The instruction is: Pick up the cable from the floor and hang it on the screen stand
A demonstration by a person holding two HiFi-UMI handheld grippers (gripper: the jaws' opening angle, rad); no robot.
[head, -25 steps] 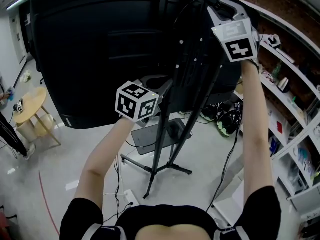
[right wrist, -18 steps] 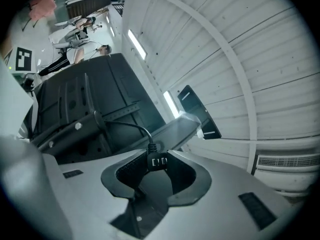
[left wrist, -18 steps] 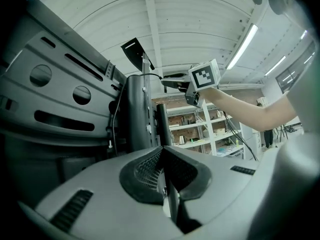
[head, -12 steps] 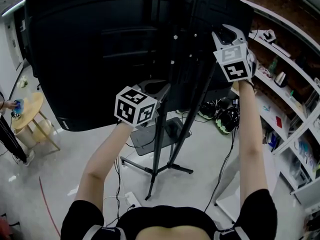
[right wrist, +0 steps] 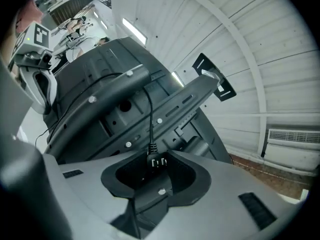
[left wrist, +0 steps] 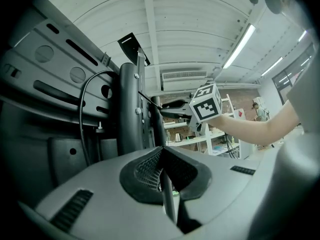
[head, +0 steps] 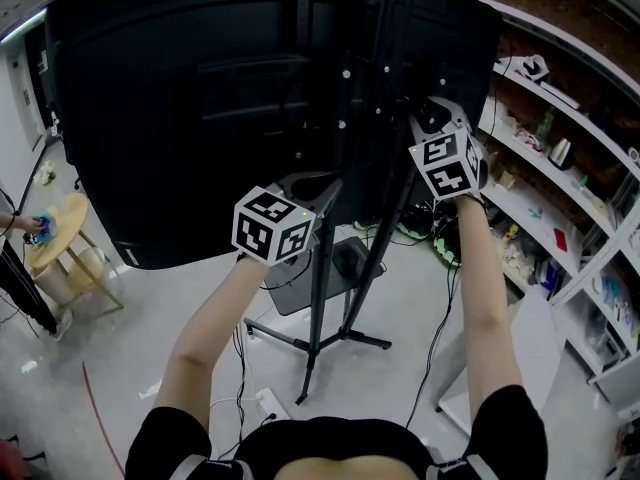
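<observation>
My left fingers pinched shut on thin round cable; right fingers clamp its pronged plug. Stand: matte black tube. Glossy white floor.

Stand: matt black metal. Cable: smooth black plastic. Floor under the stand: glossy, pale. Left claw: matt grey plastic, ribbed black pads.

Stand poles and screen close ahead
</observation>
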